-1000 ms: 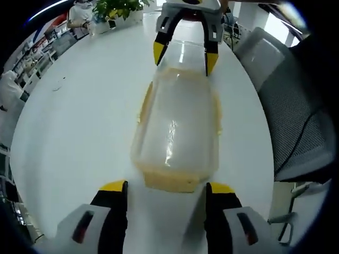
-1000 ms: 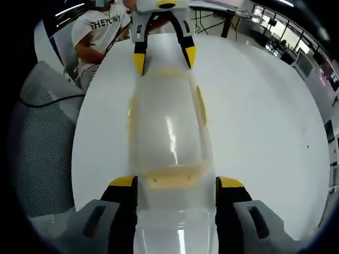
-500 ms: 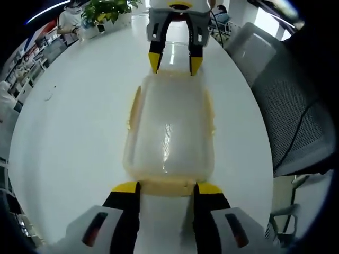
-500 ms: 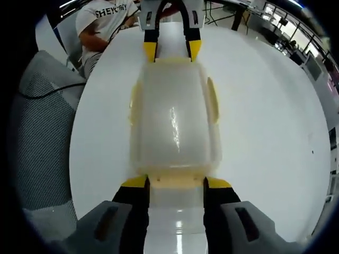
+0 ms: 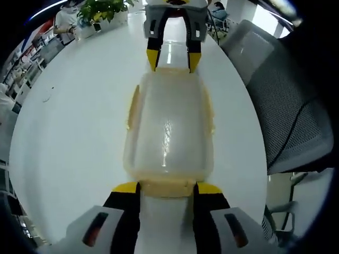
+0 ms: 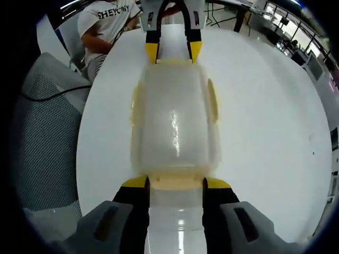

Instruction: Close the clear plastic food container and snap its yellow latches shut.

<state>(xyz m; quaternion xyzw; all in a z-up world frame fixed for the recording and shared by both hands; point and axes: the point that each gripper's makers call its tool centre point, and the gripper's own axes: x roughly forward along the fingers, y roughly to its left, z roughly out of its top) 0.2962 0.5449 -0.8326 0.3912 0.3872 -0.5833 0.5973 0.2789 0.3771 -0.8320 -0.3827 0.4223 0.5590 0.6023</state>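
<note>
The clear plastic container (image 5: 168, 127) lies lengthwise on the white table (image 5: 69, 132) with its lid on. Yellow latches (image 5: 132, 106) show along its long sides. My left gripper (image 5: 167, 189) has its jaws closed in on the yellow end latch (image 5: 167, 186) at the near end. At the far end, my right gripper (image 5: 172, 57) holds the opposite end the same way. From the right gripper view, the container (image 6: 175, 121) runs away from my right gripper (image 6: 176, 183), whose jaws press the sides of the end latch (image 6: 175, 181). The left gripper (image 6: 173, 52) sits at the far end.
A grey mesh chair (image 5: 286, 106) stands off the table's edge, also seen as the chair (image 6: 47, 121). A person in a white T-shirt (image 6: 103, 26) sits beyond the table. A potted plant (image 5: 103, 10) stands at the far side.
Over the last second both grippers moved in to the container's ends and narrowed their jaws onto the end latches. In the last half second almost nothing moved.
</note>
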